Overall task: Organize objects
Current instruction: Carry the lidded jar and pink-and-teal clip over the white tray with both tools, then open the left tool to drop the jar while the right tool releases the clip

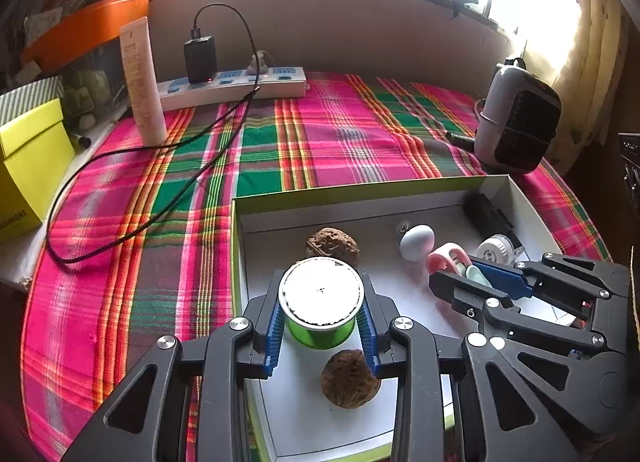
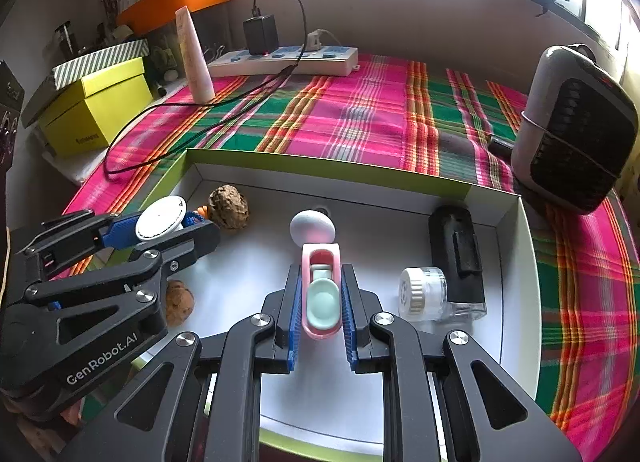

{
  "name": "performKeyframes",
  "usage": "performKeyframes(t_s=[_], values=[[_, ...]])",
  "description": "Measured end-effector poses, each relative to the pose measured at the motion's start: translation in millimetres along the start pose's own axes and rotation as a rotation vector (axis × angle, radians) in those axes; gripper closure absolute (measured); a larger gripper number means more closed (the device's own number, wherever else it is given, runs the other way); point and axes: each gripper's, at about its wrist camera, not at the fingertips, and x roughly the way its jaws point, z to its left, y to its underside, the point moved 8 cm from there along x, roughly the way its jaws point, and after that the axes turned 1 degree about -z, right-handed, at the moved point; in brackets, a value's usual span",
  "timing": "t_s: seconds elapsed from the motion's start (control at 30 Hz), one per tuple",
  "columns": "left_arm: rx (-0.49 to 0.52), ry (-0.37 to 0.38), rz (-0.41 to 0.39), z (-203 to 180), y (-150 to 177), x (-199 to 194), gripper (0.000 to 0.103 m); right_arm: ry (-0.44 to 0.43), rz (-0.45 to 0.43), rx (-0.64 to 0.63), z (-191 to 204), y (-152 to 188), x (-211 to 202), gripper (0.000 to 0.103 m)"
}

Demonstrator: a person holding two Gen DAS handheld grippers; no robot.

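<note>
A white box with green rim (image 1: pixel 360 191) (image 2: pixel 320 165) lies on the plaid cloth. My left gripper (image 1: pixel 322 300) is shut on a green spool with a white cap (image 1: pixel 321 298) (image 2: pixel 160 217), held over the box's left part. My right gripper (image 2: pixel 320 302) (image 1: pixel 472 276) is shut on a pink and mint clip (image 2: pixel 320 294) (image 1: pixel 448 260) over the box's middle. Inside lie two walnuts (image 1: pixel 332 248) (image 1: pixel 350 378) (image 2: pixel 229 206) (image 2: pixel 179 302), a white egg-shaped piece (image 1: pixel 416 242) (image 2: pixel 312 226), a black block (image 2: pixel 456 254) (image 1: pixel 486 213) and a clear jar with white cap (image 2: pixel 424 294) (image 1: pixel 496 250).
A power strip with black charger (image 1: pixel 236 85) (image 2: pixel 288 55) and its cable (image 1: pixel 132 189) lie at the back. A white tube (image 1: pixel 142 81) (image 2: pixel 196 57) stands left; yellow box (image 1: pixel 28 165) (image 2: pixel 96 105) further left. A grey heater (image 1: pixel 516 117) (image 2: pixel 576 129) stands right of the box.
</note>
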Motion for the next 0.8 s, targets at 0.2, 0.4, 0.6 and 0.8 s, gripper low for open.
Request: performKeyframes(t_s=[0.2,0.4,0.6,0.8], values=[[0.009,-0.008,0.0,0.8,-0.9,0.2,0.073,0.001,0.006,0.005,-1.4,2.5,2.1,0.084],[0.012,-0.012,0.001,0.2,-0.9,0.0,0.072,0.002,0.005,0.006,-2.0,1.5,2.1,0.084],[0.015,-0.018,0.003,0.0,-0.3,0.6,0.072,0.007,0.009,0.008,-3.6,2.0,1.6,0.084],[0.014,-0.018,0.004,0.8,-0.1,0.3,0.072,0.012,0.007,0.003,-2.6,2.9,0.5,0.084]])
